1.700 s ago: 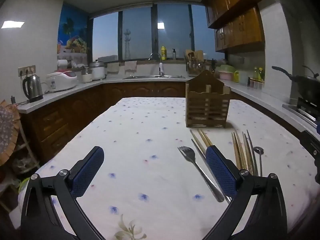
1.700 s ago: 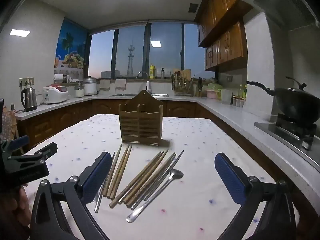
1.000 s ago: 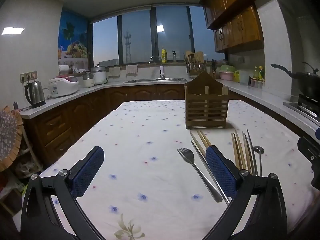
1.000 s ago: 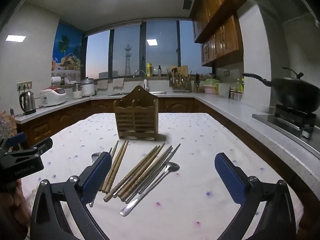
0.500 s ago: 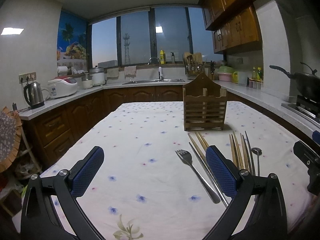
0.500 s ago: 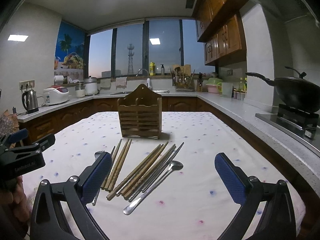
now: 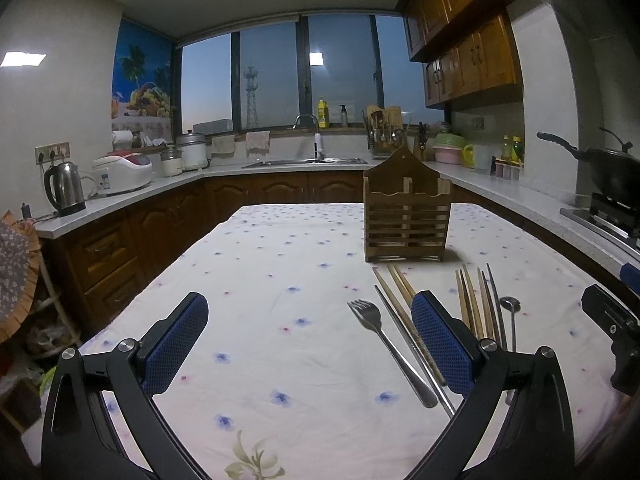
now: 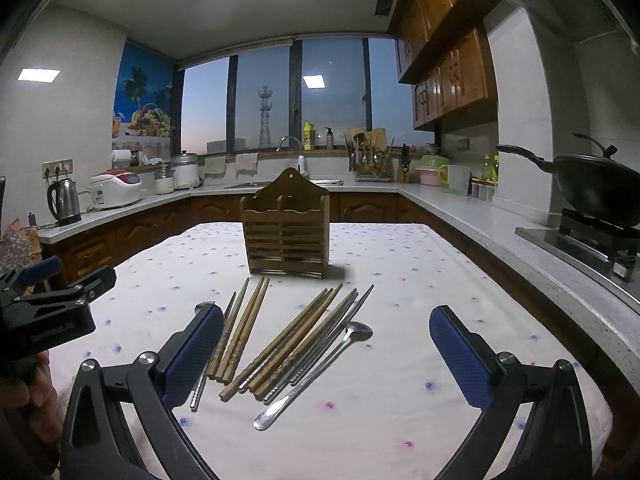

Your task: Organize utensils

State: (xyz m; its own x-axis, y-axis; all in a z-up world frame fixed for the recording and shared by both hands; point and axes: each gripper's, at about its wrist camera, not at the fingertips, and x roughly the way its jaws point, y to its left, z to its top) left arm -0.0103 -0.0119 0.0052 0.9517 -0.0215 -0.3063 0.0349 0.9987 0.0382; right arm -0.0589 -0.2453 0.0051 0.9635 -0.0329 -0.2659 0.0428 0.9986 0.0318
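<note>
A wooden slatted utensil holder [image 7: 406, 220] [image 8: 286, 236] stands upright on the table. In front of it lie a metal fork [image 7: 384, 344], several wooden chopsticks [image 8: 292, 338] [image 7: 472, 304], metal chopsticks [image 8: 332, 332] and a metal spoon [image 8: 316, 372] [image 7: 510, 312]. My left gripper [image 7: 308, 340] is open and empty, low over the table, left of the fork. My right gripper [image 8: 326, 354] is open and empty, hovering above the chopsticks and spoon.
The table has a white flowered cloth [image 7: 280, 280]. Kitchen counters run around it, with a kettle [image 7: 64, 194], a rice cooker [image 7: 122, 172], a sink [image 7: 304, 160] and a black wok [image 8: 596, 188] on the stove at the right.
Both grippers have shifted only slightly, with small changes in height and tilt. Both stay open and the utensils have not moved.
</note>
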